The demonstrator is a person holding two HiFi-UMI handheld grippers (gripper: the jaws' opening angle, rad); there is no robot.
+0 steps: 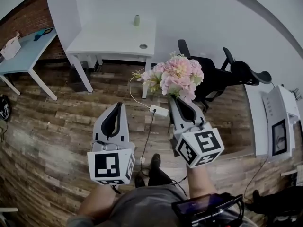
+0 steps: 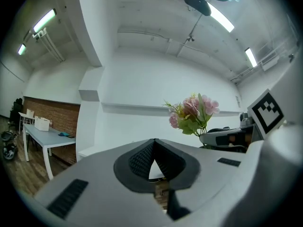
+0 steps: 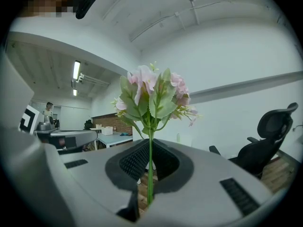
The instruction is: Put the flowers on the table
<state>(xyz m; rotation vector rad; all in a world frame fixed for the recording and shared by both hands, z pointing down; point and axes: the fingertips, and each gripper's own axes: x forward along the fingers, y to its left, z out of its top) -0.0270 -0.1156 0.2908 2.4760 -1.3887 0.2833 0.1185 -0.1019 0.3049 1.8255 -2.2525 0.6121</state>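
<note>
A bunch of pink artificial flowers (image 1: pixel 177 77) with green leaves stands upright above my right gripper (image 1: pixel 176 102), which is shut on its thin green stem (image 3: pixel 150 174). In the right gripper view the blooms (image 3: pixel 151 96) rise straight up from between the jaws. My left gripper (image 1: pixel 115 109) is held beside it on the left, its jaws shut with nothing between them. The left gripper view shows the flowers (image 2: pixel 193 113) to the right. A white table (image 1: pixel 113 44) stands ahead against the wall, well beyond both grippers.
On the white table are a small pale green cup (image 1: pixel 137 20) and a round hole (image 1: pixel 143 46). A blue table (image 1: pixel 28 51) stands far left. Black office chairs (image 1: pixel 222 74) are on the right, with a white desk (image 1: pixel 272 122) beyond. A power strip (image 1: pixel 158 110) lies on the wooden floor.
</note>
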